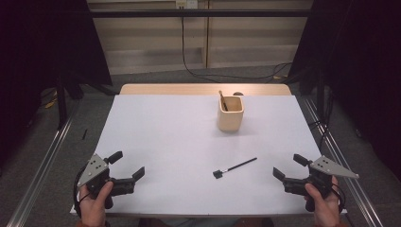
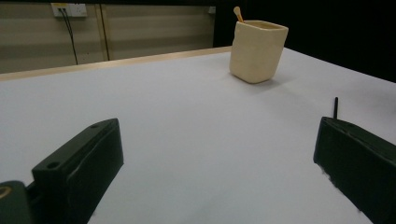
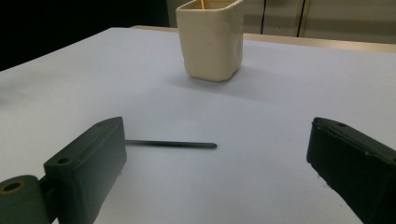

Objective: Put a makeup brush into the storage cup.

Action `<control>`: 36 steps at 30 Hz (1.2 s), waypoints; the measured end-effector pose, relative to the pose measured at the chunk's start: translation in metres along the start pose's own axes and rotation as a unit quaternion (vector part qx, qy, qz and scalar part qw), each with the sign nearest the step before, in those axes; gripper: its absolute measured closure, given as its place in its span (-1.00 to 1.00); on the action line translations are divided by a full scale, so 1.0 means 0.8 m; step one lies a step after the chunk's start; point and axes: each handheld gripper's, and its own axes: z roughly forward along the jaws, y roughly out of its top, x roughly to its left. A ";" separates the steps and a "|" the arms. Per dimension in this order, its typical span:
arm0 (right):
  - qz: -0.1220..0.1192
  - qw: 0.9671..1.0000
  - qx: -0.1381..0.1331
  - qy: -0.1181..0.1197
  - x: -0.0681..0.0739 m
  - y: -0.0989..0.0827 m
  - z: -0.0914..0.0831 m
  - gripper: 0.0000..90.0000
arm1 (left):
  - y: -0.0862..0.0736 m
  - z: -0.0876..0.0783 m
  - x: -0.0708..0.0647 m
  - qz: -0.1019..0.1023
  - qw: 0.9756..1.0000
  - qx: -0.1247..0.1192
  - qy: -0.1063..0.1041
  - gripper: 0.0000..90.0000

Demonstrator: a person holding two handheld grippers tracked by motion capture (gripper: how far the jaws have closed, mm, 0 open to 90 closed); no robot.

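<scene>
Black brush [image 1: 235, 167] lies flat on white table [image 1: 165, 142], well short of cup [image 1: 231, 113], not yet picked up. One stick, possibly another brush, already stands in cup. Right gripper [image 1: 286, 167] near brush, jaws spread, empty. Left gripper [image 1: 126, 166] likewise spread, idle.

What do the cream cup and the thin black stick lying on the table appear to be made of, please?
Cream cup: likely glazed ceramic, judging by its thick rounded walls and soft sheen. Black stick: matte and thin with a small blocky head; plastic or coated metal, hard to tell.
</scene>
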 end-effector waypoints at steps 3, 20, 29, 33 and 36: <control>0.001 1.000 -0.004 0.005 0.000 -0.001 -0.003 -0.93 | 0.001 0.000 -0.001 0.002 1.000 -0.003 -0.002 -0.97; 0.003 1.000 -0.008 0.019 0.000 0.004 0.000 -0.95 | 0.001 0.002 -0.001 0.000 1.000 -0.002 -0.007 -0.97; -0.001 0.999 -0.022 0.026 -0.002 0.010 0.003 -0.95 | 0.003 0.001 -0.004 0.004 1.000 -0.005 -0.007 -0.97; -0.013 0.999 -0.031 0.039 0.000 0.020 0.009 -0.95 | 0.002 0.002 -0.005 0.006 1.000 -0.001 -0.010 -0.97; -0.015 0.998 -0.033 0.045 0.001 0.027 0.017 -0.95 | 0.002 0.003 -0.004 0.006 1.000 -0.001 -0.009 -0.97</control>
